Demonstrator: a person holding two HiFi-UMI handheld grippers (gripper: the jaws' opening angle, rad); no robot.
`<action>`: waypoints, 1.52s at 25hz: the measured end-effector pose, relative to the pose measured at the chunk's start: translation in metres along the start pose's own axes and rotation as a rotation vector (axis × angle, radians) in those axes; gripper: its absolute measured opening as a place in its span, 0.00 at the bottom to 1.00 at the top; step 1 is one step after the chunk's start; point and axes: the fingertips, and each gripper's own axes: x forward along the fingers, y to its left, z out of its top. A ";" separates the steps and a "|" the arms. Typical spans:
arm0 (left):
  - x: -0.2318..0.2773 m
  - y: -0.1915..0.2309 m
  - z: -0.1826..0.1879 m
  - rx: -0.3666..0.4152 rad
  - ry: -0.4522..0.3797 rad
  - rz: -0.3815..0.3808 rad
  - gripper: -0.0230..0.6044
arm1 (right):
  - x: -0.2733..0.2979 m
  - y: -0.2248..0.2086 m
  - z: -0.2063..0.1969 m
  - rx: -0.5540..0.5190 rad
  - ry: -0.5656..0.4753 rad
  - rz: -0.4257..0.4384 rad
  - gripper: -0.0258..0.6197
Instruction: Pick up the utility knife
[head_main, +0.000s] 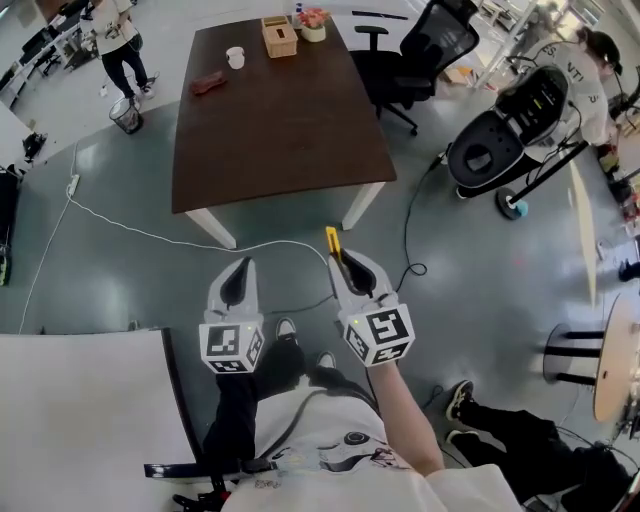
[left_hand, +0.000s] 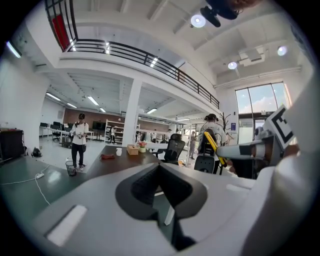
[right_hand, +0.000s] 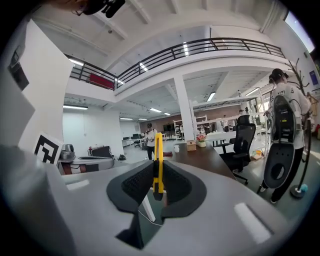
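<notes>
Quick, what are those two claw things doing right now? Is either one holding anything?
Left gripper: closed, nothing between its jaws.
Right gripper: closed on the yellow utility knife.

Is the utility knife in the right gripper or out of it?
In: the right gripper is shut on the yellow utility knife.

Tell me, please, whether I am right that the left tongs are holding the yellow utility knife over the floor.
Not quite: the right tongs are holding the yellow utility knife over the floor, as the right gripper view shows. The left tongs are shut on nothing.
</notes>
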 end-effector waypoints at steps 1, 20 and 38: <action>-0.008 -0.007 0.003 0.009 -0.011 0.016 0.03 | -0.008 0.000 0.001 -0.002 -0.007 0.007 0.13; -0.084 -0.045 0.041 0.041 -0.098 0.105 0.03 | -0.084 0.027 0.026 -0.023 -0.118 0.022 0.12; -0.083 -0.029 0.055 0.086 -0.131 0.083 0.03 | -0.075 0.039 0.039 -0.062 -0.171 -0.008 0.12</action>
